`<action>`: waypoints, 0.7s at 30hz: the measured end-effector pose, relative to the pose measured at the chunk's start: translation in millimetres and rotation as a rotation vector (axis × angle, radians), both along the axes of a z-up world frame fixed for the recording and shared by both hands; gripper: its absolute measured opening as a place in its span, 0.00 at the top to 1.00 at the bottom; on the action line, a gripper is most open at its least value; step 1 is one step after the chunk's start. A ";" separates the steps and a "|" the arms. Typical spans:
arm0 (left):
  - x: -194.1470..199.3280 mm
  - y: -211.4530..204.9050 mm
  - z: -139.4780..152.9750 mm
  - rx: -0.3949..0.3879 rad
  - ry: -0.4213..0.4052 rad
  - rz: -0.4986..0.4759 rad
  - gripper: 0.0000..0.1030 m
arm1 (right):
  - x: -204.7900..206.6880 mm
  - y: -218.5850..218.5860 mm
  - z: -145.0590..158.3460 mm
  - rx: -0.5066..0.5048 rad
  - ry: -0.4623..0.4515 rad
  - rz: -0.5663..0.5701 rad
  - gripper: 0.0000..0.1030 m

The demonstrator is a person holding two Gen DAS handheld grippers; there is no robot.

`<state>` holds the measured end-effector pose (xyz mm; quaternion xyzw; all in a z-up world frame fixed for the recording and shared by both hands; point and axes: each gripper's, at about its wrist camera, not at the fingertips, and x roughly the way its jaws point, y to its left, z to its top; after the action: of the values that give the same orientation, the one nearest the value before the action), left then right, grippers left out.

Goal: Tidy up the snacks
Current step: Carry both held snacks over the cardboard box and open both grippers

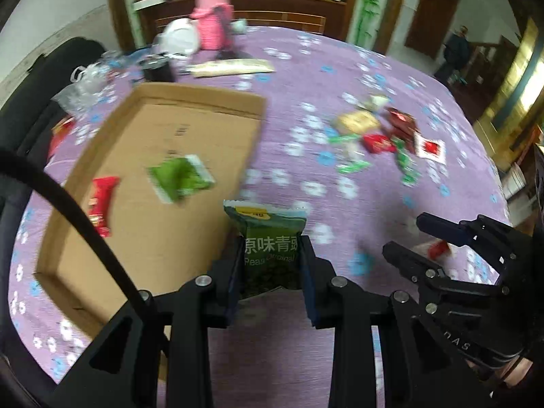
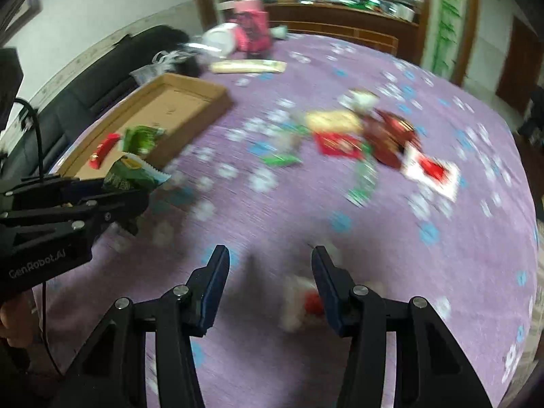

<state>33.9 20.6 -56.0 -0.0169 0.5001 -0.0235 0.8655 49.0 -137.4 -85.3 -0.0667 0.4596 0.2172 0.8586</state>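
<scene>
My left gripper point(image 1: 271, 248) is shut on a green pea snack packet point(image 1: 268, 234) and holds it above the purple cloth, just right of the shallow cardboard tray point(image 1: 190, 98). The tray holds a green packet point(image 1: 180, 176) and a red packet point(image 1: 100, 204). My right gripper point(image 2: 268, 261) is open and empty over the cloth; a blurred white-and-red sweet point(image 2: 306, 306) lies by its right finger. A heap of loose snacks point(image 2: 360, 136) lies further out on the cloth. In the right wrist view the left gripper point(image 2: 112, 190) shows with its packet point(image 2: 132, 173).
A pink bag point(image 1: 212, 23), a white bowl point(image 1: 180, 39), a long beige packet point(image 1: 234, 67), a dark cup point(image 1: 158, 69) and clear plastic bags point(image 1: 85, 85) lie at the far side of the table. A dark sofa point(image 2: 102, 68) runs along the left.
</scene>
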 end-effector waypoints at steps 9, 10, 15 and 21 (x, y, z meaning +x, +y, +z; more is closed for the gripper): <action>-5.4 32.9 3.4 -0.027 -0.012 0.007 0.68 | -9.6 -43.3 -12.2 -0.063 -0.008 -0.125 0.25; -4.4 29.8 2.4 -0.036 -0.006 -0.007 0.68 | -9.3 -49.8 -16.3 -0.067 0.011 -0.141 0.25; -2.9 -2.6 -3.3 -0.036 0.017 -0.090 0.68 | -6.0 -76.7 -35.3 0.010 0.064 -0.197 0.26; -4.9 -28.5 -8.3 -0.033 0.033 -0.157 0.68 | -1.3 -60.1 -35.0 -0.060 0.039 -0.165 0.39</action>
<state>29.0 -7.9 -64.3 0.0079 0.5137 -0.0994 0.8522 47.8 -197.5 -120.3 -0.0502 0.4864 0.1331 0.8621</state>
